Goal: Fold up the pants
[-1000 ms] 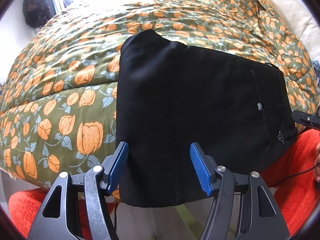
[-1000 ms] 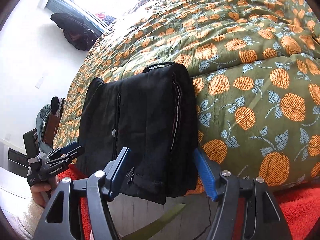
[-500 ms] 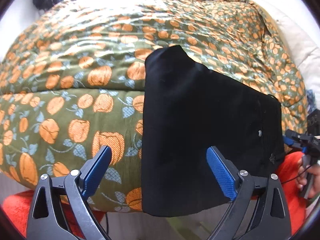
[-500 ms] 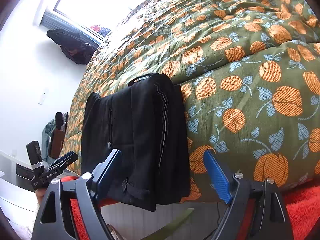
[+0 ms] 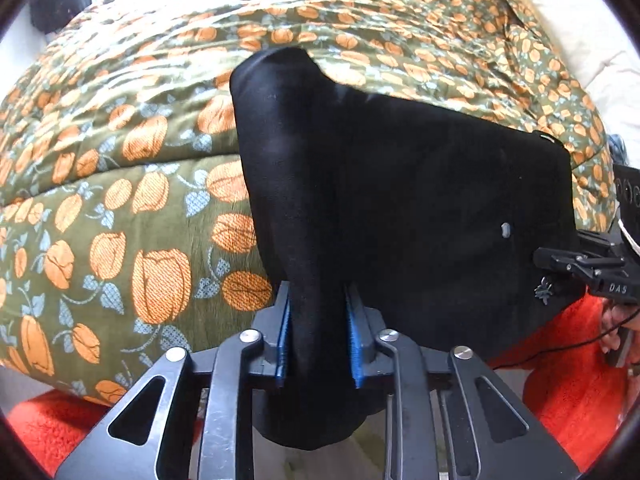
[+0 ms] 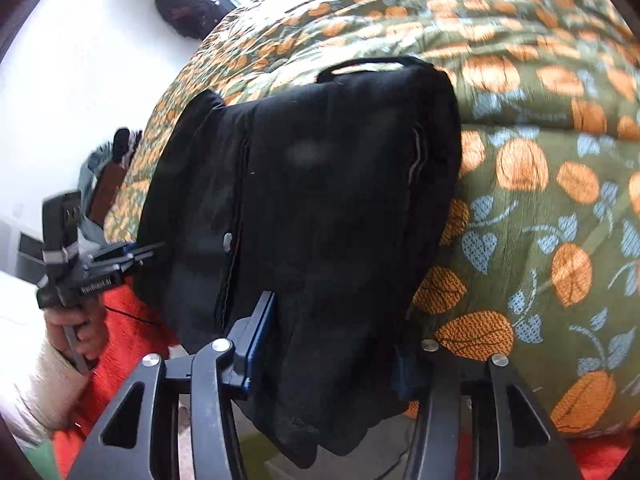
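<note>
The black pants [image 5: 400, 200] lie folded into a thick stack on the near edge of the bed, hanging over it. My left gripper [image 5: 318, 336] is shut on the stack's near left edge, blue pads pinching the fabric. In the right wrist view the pants [image 6: 320, 200] fill the middle. My right gripper [image 6: 332, 344] is closed on the near waistband end of the stack, cloth bunched between the jaws. The right gripper shows at the right edge of the left wrist view [image 5: 592, 268]. The left gripper shows at the left of the right wrist view [image 6: 92, 268].
A green quilt with orange tulips [image 5: 120, 200] covers the bed. An orange-red rug [image 5: 568, 392] lies on the floor below the bed edge. A dark bag [image 6: 184, 4] sits by the bright window at the far side.
Both grippers were open and off the pants half a second ago. They have moved in to the near edge and closed on the fabric.
</note>
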`<state>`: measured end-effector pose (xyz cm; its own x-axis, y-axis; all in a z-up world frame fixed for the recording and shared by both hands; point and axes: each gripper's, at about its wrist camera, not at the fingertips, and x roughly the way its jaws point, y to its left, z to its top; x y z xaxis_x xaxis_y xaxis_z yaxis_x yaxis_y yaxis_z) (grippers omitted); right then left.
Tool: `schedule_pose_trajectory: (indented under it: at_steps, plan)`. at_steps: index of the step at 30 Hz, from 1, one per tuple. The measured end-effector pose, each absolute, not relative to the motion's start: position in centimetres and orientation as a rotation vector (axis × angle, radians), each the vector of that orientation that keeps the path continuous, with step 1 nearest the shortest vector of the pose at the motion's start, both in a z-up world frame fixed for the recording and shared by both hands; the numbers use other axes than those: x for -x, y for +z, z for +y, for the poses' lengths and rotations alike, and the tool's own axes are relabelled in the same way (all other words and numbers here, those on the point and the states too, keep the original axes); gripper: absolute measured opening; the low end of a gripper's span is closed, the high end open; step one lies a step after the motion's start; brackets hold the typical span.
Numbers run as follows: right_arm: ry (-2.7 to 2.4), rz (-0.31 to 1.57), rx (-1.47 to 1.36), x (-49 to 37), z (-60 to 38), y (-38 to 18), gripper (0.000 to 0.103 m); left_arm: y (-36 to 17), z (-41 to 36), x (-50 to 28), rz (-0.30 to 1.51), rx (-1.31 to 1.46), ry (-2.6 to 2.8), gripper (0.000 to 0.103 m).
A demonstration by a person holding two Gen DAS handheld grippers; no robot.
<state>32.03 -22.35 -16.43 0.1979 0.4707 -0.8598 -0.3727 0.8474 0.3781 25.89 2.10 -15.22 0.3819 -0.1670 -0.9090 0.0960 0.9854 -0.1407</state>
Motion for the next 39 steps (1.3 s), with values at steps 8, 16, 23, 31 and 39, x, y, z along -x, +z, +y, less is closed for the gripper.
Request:
schedule_pose_trajectory:
  at_steps: [8, 16, 23, 31, 39]
  plan:
    - [0.646, 1.07, 0.023, -31.2, -18.6, -10.3, 0.035, -7.1, 1.0, -26.4, 0.961, 0.053, -0.216, 0.015]
    - [0.661, 0.944, 0.03, -37.0, -15.5, -5.5, 0.034, -2.5, 4.4, -32.7, 0.803, 0.056, -0.14, 0.015]
    - [0.608, 0.884, 0.064, -43.8, -14.4, -4.5, 0.034, -4.7, 5.6, -38.0, 0.742, 0.024, -0.068, 0.016]
    - [0.339, 1.167, 0.169, -49.8, -15.6, -15.5, 0.058, -17.2, 6.5, -40.7, 1.005, -0.138, 0.155, 0.064]
    - [0.169, 0.928, 0.053, -43.5, -24.5, -8.8, 0.088, -10.9, 7.6, -31.7, 0.78, -0.144, 0.217, 0.097]
